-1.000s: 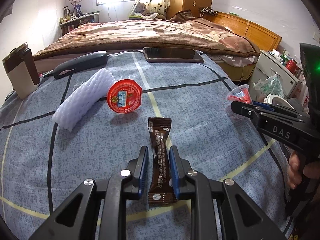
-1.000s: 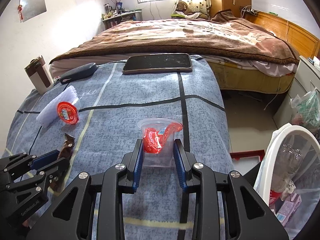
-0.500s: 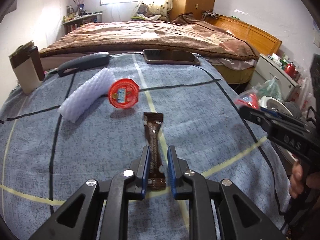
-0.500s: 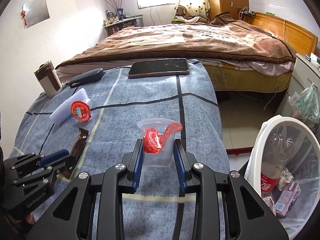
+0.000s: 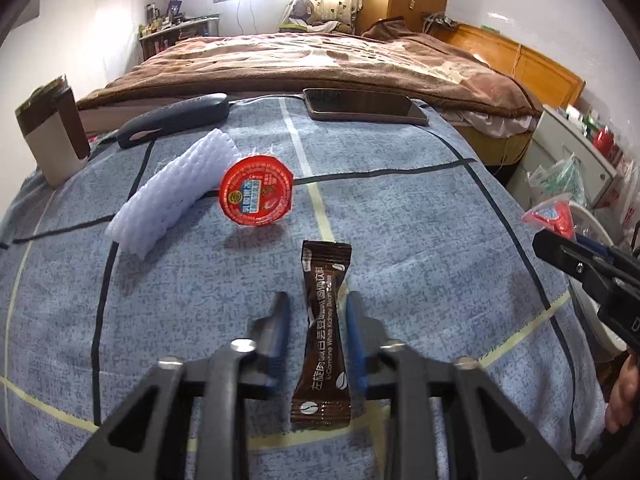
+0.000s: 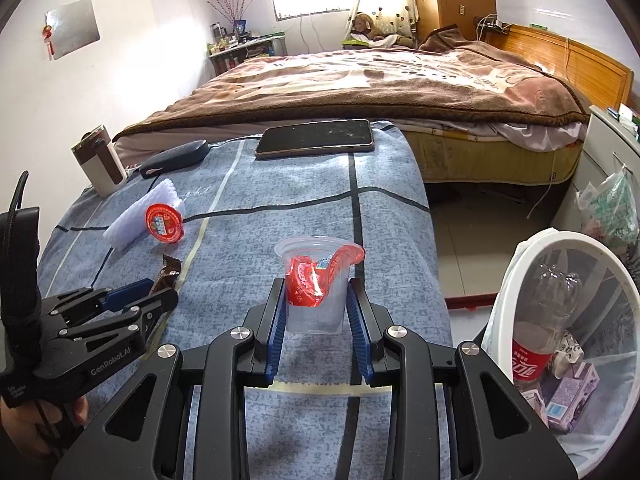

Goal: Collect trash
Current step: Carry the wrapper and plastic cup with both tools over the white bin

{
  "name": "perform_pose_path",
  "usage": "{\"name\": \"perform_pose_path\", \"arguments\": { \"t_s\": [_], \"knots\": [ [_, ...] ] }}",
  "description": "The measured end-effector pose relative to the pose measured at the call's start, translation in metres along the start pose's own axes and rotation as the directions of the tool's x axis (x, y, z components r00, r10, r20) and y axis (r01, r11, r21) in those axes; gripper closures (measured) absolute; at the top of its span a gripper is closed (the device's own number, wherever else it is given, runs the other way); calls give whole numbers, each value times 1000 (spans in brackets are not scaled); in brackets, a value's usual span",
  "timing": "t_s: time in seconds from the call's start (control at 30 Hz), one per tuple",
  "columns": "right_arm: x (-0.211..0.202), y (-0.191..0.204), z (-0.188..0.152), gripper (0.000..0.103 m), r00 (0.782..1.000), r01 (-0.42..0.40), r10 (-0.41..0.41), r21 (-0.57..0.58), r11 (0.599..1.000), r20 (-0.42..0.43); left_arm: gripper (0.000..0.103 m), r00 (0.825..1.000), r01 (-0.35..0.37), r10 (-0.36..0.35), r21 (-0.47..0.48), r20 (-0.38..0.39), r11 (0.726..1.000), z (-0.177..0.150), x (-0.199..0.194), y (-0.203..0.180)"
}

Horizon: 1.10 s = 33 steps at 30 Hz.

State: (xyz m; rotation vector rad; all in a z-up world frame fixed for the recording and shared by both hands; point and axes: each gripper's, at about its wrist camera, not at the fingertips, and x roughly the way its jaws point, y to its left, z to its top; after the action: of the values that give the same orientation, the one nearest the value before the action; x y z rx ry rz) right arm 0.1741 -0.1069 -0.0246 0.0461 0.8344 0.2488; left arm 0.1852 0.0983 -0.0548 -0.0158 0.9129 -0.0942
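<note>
The left gripper (image 5: 317, 296) is held open over the near edge of the blue-grey checked cloth (image 5: 400, 240); a gap is seen between its left pad and the brown coffee sachet (image 5: 324, 344) lying lengthwise between the jaws. White Chinese characters and the words "White Kidney Bean" are printed along the sachet. "GenRobot.AI" is read on that gripper's side in the right wrist view.

The right gripper (image 6: 316, 282) is clamped on a clear plastic cup (image 6: 316, 256) near the cloth's right edge, with a crumpled red foil lid (image 6: 304, 284) inside the cup. Whether the cup rests on the cloth cannot be told.

Toward the left edge, a red-lidded jelly cup (image 5: 256, 190) is tipped against a white foam fruit net (image 5: 176, 188); its label is too small to read. A smartphone (image 5: 362, 106) is laid at the far edge. Beside the right edge, a white mesh bin (image 6: 512, 264) is seen holding a red-labelled bottle (image 6: 536, 340)
</note>
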Motion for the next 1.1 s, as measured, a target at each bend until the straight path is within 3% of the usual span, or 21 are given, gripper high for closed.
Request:
{"name": "perform_pose_path", "arguments": {
  "t_s": [0.6, 1.1],
  "knots": [
    [-32, -18, -4, 71, 998, 2, -3, 30, 1000, 56, 88, 994, 46, -49, 32, 98, 998, 6, -48, -37],
    [-79, -67, -7, 71, 988, 61, -73, 92, 994, 139, 88, 977, 127, -144, 114, 158, 985, 17, -77, -105]
  ]
}}
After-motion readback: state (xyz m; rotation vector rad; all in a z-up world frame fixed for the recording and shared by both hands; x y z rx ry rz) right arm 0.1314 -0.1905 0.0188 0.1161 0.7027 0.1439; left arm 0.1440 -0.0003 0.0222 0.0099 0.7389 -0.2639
